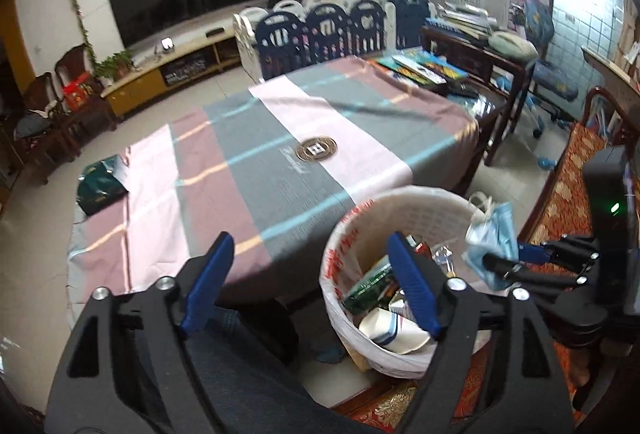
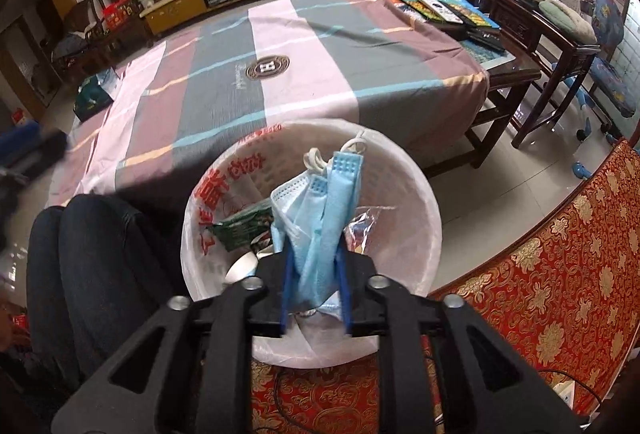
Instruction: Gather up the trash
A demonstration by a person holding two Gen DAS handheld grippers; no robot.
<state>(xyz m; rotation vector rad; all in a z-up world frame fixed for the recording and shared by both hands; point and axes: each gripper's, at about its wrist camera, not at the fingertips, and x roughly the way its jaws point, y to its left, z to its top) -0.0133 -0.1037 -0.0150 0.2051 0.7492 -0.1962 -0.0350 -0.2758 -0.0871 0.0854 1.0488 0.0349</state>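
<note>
Two grippers work beside a striped-cloth desk (image 2: pixel 312 46): the right gripper (image 2: pixel 314 290) is clenched on a crumpled blue face mask (image 2: pixel 320 218), holding it just above a white lined trash basket (image 2: pixel 416 194) on the floor. Inside the basket lie a green packet (image 2: pixel 240 230) and a paper cup (image 1: pixel 394 330). The left gripper (image 1: pixel 308 286) hangs released, its blue fingers spread wide near the basket's rim.

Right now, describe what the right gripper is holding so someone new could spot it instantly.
Start at the striped pink-and-grey tablecloth, then drop to the white plastic bin with a red-printed liner at its near edge. Directly above the bin's opening, the right gripper pinches a crumpled light-blue disposable face mask with white ear loops, the only item hanging over the bin, not lying inside.
</note>
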